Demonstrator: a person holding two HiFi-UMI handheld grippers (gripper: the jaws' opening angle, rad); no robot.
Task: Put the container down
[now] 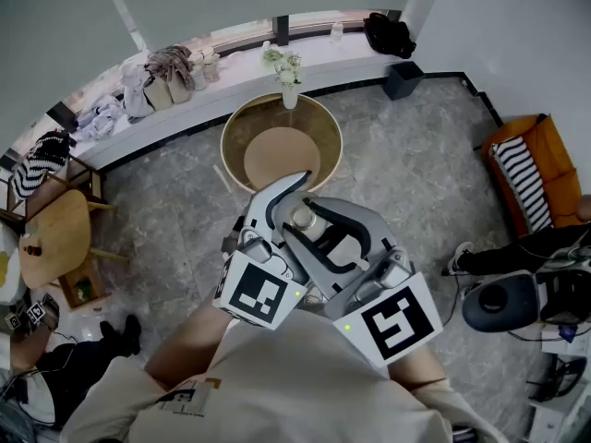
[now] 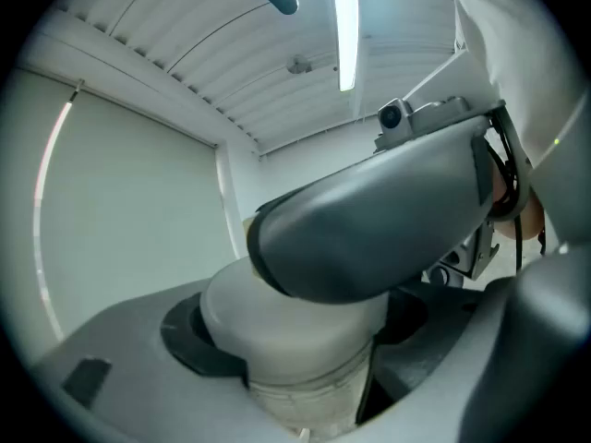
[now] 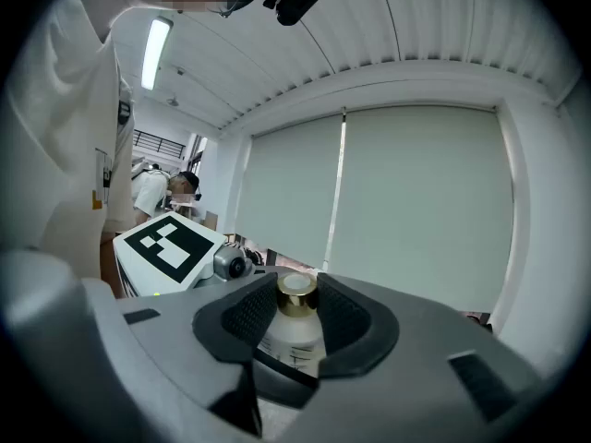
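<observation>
A white container (image 1: 302, 218) is held up in front of the person's chest, between both grippers. In the left gripper view its wide pale body (image 2: 277, 312) sits between the dark pads, with my left gripper (image 2: 305, 358) shut on it. The right gripper's grey jaw crosses above and hides the top. In the right gripper view the gold cap (image 3: 297, 293) and the printed white neck stand between the ribbed pads, and my right gripper (image 3: 297, 319) is shut on the cap. In the head view the left gripper (image 1: 288, 206) and right gripper (image 1: 323, 238) cross each other around the container.
A round wooden table (image 1: 238, 123) stands ahead on the stone floor, with a vase of flowers (image 1: 289, 79) at its far rim. A small wooden table (image 1: 55, 238) is at the left. An orange sofa (image 1: 531, 169) and a black round base (image 1: 503, 305) are at the right.
</observation>
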